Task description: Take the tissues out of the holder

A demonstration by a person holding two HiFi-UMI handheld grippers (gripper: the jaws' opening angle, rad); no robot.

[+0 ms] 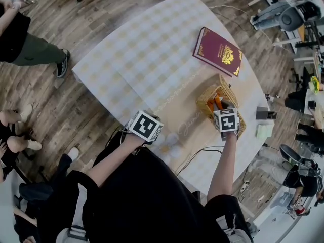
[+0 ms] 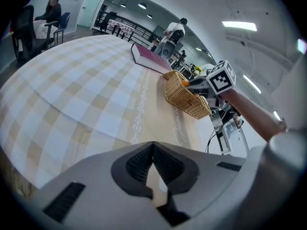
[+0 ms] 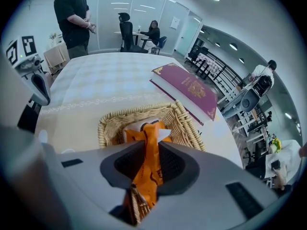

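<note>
bright room, ceiling lights (image 2: 239,26) glow at two o'clock; edges bend round, corners go dark.

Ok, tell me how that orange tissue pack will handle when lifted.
Probably soft: the orange tissue pack pinches narrow between the right gripper's jaws. Likely light, so the wicker basket should stay put. Its smooth wrapper might slip.

The lower part of the orange plastic tissue packet (image 3: 149,143) is hidden between the jaws of the right gripper (image 3: 147,169). The gripper body covers the near wall of the woven wicker basket (image 3: 184,123), below the jaws. The packet print is too small to read.
</note>
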